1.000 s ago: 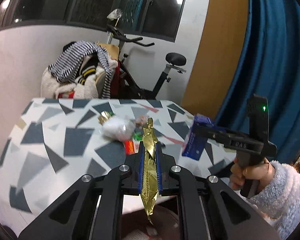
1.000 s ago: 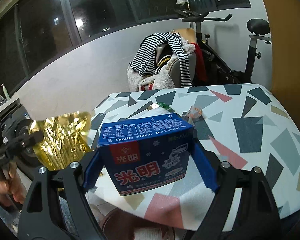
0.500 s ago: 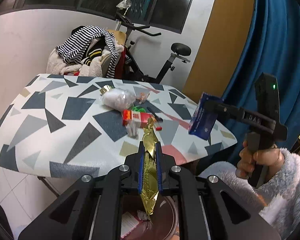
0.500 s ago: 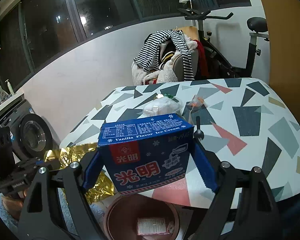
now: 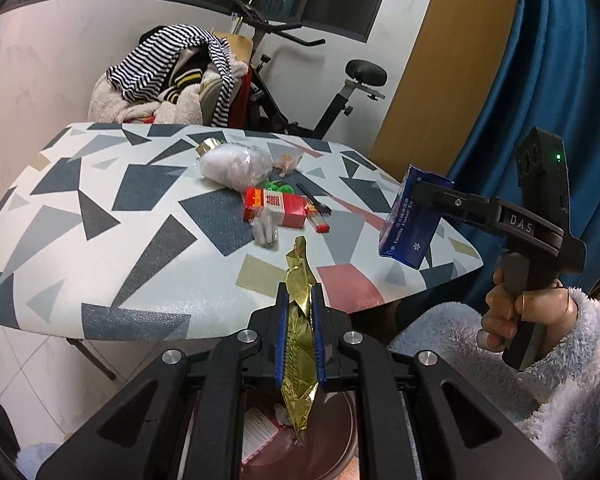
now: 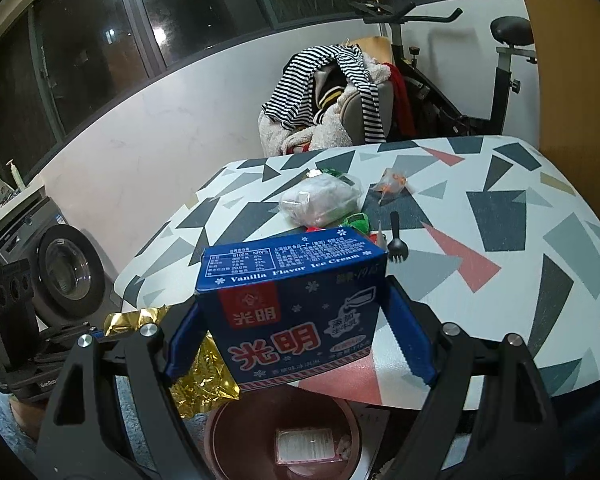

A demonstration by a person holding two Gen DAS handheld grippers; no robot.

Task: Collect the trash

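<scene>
My left gripper (image 5: 299, 312) is shut on a crumpled gold foil wrapper (image 5: 299, 344), which hangs over a pink bin (image 5: 332, 440) below the table edge. My right gripper (image 6: 296, 320) is shut on a blue ice cream box (image 6: 296, 308), held over the same pink bin (image 6: 228, 436). In the left wrist view the blue box (image 5: 410, 216) hangs at the right beside the table. The gold wrapper (image 6: 204, 372) shows left of the box in the right wrist view. The bin holds a white packet (image 6: 304, 445). More trash lies on the patterned table (image 5: 100, 248).
On the table lie a red carton (image 5: 276, 208), a clear bag of white stuff (image 5: 236, 164), a small orange wrapper (image 6: 392, 182) and a black fork (image 6: 397, 238). A chair piled with clothes (image 5: 172, 76) and an exercise bike (image 5: 340, 88) stand behind. A washing machine (image 6: 60, 272) is at the left.
Both grippers have sunk and drawn back from over the table to below its near edge. The pink bin has come into view under the gold wrapper and the box.
</scene>
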